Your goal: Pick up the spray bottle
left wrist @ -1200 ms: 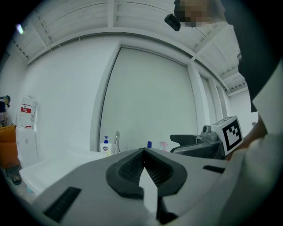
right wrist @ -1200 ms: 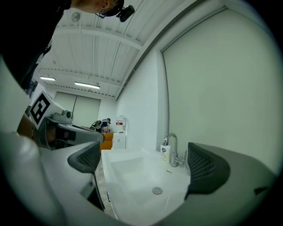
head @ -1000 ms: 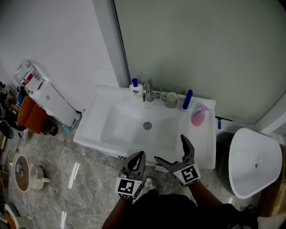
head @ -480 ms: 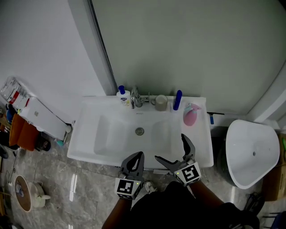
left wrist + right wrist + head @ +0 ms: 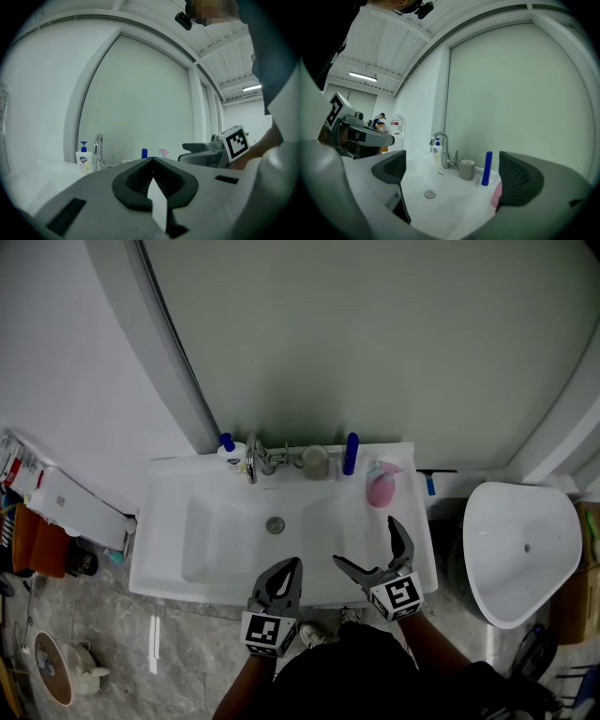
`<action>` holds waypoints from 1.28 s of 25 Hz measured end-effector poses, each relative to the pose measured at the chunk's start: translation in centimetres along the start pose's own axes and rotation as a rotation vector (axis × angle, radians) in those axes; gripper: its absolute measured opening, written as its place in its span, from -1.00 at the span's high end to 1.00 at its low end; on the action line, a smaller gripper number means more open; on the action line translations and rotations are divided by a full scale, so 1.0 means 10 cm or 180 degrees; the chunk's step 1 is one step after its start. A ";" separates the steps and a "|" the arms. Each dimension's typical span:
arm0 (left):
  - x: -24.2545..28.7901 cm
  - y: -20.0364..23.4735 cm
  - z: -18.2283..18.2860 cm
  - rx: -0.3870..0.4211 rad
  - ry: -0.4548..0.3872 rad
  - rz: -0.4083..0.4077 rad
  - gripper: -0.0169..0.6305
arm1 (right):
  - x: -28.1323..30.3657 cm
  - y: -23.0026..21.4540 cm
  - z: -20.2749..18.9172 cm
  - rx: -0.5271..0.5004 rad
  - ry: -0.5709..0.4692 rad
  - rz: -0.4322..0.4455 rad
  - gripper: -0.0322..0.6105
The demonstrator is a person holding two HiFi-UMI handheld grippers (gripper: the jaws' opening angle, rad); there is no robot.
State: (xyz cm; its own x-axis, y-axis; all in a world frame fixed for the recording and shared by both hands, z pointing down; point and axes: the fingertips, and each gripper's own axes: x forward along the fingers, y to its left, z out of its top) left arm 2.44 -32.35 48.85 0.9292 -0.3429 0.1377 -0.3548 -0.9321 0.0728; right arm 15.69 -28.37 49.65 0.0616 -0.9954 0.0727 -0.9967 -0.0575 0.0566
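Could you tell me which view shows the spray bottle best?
The head view: the spray bottle shows whole on the sink's rim. The right gripper view hides most behind its tongs; the left gripper view shows it tiny.

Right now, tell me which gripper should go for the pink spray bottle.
Right, I'd say. The right gripper has its jaws wide apart and hangs on the same side of the sink as the pink spray bottle, which stands ahead of it. The left gripper is shut and farther across.
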 end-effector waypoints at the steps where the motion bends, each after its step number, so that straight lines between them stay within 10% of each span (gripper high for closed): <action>1: 0.05 0.00 0.01 0.0009 0.0001 -0.0011 0.96 | 0.01 -0.07 -0.03 -0.0011 0.0020 -0.0030 -0.94; 32: 1.19 0.12 0.01 -0.0003 0.0127 -0.0042 0.96 | 0.75 -1.74 -1.12 0.0433 0.0635 -0.0960 -0.79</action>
State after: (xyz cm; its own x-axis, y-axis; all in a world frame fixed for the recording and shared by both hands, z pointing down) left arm 13.10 -37.60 50.49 0.9289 -0.3258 0.1760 -0.3428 -0.9364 0.0758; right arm 34.09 -34.03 60.31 0.3486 -0.8987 0.2662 -0.9293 -0.3684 -0.0266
